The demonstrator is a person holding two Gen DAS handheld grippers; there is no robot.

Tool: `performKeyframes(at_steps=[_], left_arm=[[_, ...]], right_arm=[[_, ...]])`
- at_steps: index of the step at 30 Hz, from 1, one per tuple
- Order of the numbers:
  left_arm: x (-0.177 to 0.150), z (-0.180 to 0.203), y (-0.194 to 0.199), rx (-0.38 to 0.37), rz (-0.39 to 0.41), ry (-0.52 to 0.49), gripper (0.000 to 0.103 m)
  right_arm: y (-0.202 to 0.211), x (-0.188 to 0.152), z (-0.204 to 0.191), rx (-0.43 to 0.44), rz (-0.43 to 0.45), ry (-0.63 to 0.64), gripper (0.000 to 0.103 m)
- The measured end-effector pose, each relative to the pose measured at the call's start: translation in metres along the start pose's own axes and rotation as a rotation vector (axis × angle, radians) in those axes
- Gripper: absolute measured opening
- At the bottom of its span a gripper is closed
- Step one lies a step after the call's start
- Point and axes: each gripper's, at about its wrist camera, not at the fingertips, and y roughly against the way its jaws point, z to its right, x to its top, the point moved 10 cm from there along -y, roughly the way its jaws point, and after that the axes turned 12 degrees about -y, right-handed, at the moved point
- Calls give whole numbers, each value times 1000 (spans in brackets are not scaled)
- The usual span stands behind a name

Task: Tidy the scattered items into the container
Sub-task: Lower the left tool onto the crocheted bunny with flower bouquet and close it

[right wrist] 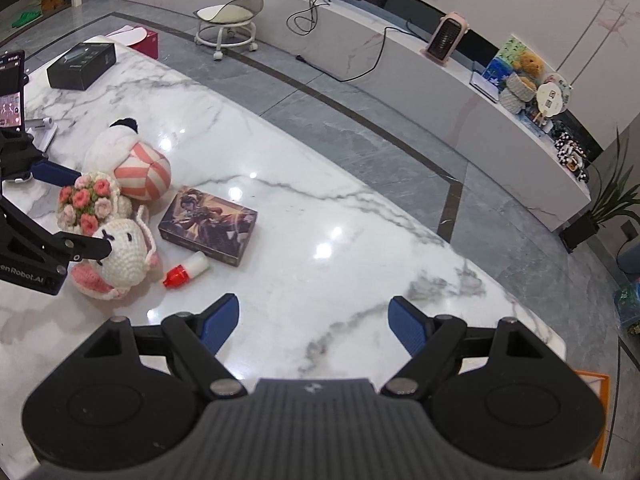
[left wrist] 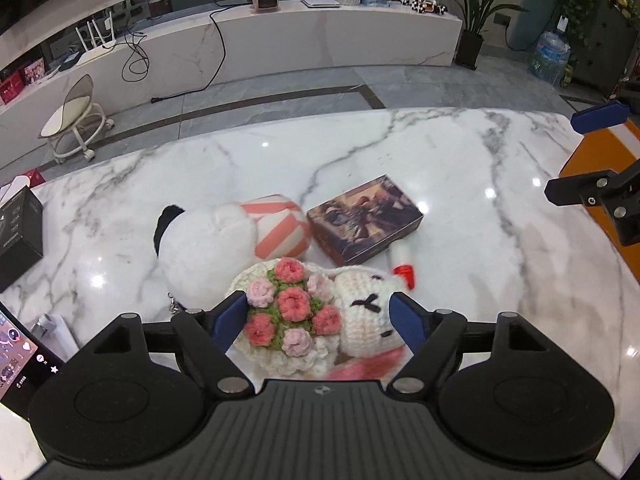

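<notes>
A: Crochet doll (left wrist: 352,320) with the flower bouquet (left wrist: 288,312) sits right between the fingers of your left gripper (left wrist: 318,320). The blue pads flank it on both sides, spread wide; I cannot tell whether they touch the yarn.

B: And from your right wrist view?

A: There the crochet doll (right wrist: 120,256) lies on the marble table (right wrist: 360,240), well off to the left of your right gripper (right wrist: 314,320). One left finger reaches its head, the other sits behind the bouquet (right wrist: 88,200).

B: What about your right gripper itself?

A: Its fingers stand apart with nothing between them, only bare table ahead. In the left wrist view it (left wrist: 588,160) shows at the far right edge, over an orange surface (left wrist: 596,160); whether that is the container, I cannot tell.

B: What else lies near the doll?

A: Just beyond your left gripper, a white plush toy (left wrist: 208,248) with a pink-striped part lies beside the bouquet. To its right is a printed box (left wrist: 366,218), lying flat. A small white tube with a red cap (left wrist: 402,262) lies on its side just ahead of your left gripper's right finger, close to the box.

B: Anything farther out?

A: A black box (left wrist: 18,236) sits far to the left of your left gripper, and a phone screen (left wrist: 20,348) glows at the lower left.
</notes>
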Motion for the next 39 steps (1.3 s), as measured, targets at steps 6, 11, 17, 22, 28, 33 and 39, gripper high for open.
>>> performKeyframes(at_steps=[6,11,17,22,28,33,39], left_arm=[[-3,-5,1,-15,1,-23,84],[-2,-11,7,15,-5,-57,49],[-8,-16,6,-11,-13,-32,57],[-18,-13,-6,16,-44,-73,68],[-13,-17,-3,5,-20,-53,59],[-12,-13,-1,22,-35,-93,55],[-14,-15,0,12,-36,-89,54]], right_arm=[[-22,-3,-18,28,-21,-3,83],[-36,-8,-31,52,-38,-13,83],[-49,-16,-49,76,-63,-11,83],[-55,-16,-57,82,-67,-12,83],[-64,-13,-65,88,-71,-20,83],[-72,-11,-69,98,-74,-55,83],[-82,-13,-73,126,-99,-102,72]])
